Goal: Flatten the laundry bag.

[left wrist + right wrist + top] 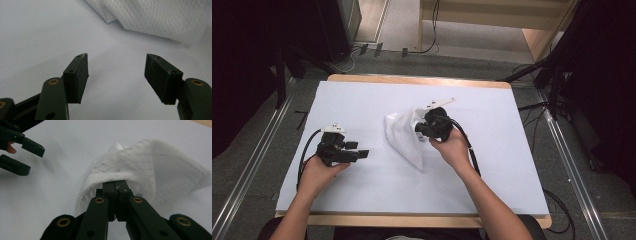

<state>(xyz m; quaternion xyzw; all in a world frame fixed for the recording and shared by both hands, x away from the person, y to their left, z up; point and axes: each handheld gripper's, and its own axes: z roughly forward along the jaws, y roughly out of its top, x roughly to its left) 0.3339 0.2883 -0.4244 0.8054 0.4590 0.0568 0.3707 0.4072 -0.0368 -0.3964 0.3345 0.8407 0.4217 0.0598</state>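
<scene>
A white mesh cloth lies partly folded in the middle of the white table cover. My right gripper is shut on an edge of the cloth and lifts it, so the fabric drapes over the jaw tips. My left gripper rests low at the left, open, with nothing between its pads. The cloth lies ahead of it, apart from the jaws. In the right gripper view the left gripper stands at the upper left.
The wooden table edge frames the white cover. Cables trail from both grippers over the cover. Dark stands and floor cables surround the table.
</scene>
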